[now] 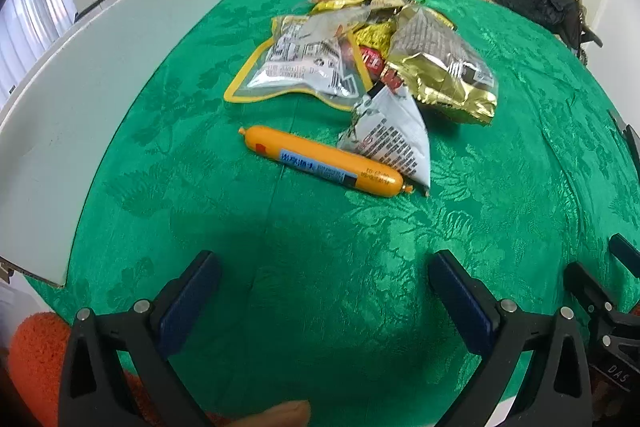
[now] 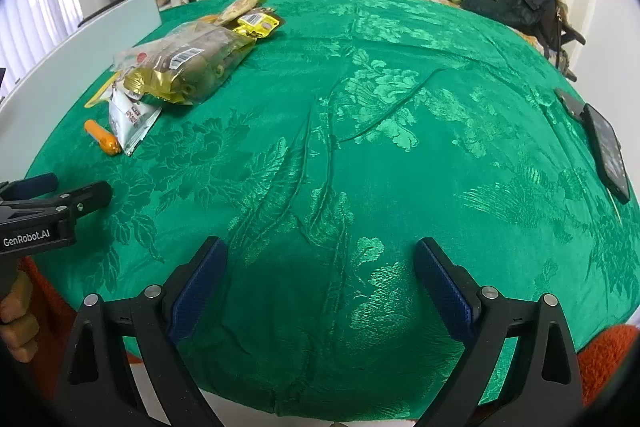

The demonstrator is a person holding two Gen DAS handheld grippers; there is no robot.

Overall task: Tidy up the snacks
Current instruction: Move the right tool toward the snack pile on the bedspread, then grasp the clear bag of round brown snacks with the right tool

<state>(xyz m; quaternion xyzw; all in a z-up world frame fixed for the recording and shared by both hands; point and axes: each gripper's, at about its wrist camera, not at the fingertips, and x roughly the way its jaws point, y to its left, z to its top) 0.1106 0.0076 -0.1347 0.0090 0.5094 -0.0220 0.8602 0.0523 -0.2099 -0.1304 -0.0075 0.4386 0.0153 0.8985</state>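
Left gripper [image 1: 324,291] and right gripper [image 2: 320,275] spread, empty, above green table [image 1: 360,247]. Orange sausage [image 1: 324,161] nearest, touching white packet [image 1: 394,139]; best pinched mid-length, across its width.

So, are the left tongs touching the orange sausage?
Apart. The left wrist view shows open left tongs with bare green cloth between them and the orange sausage.
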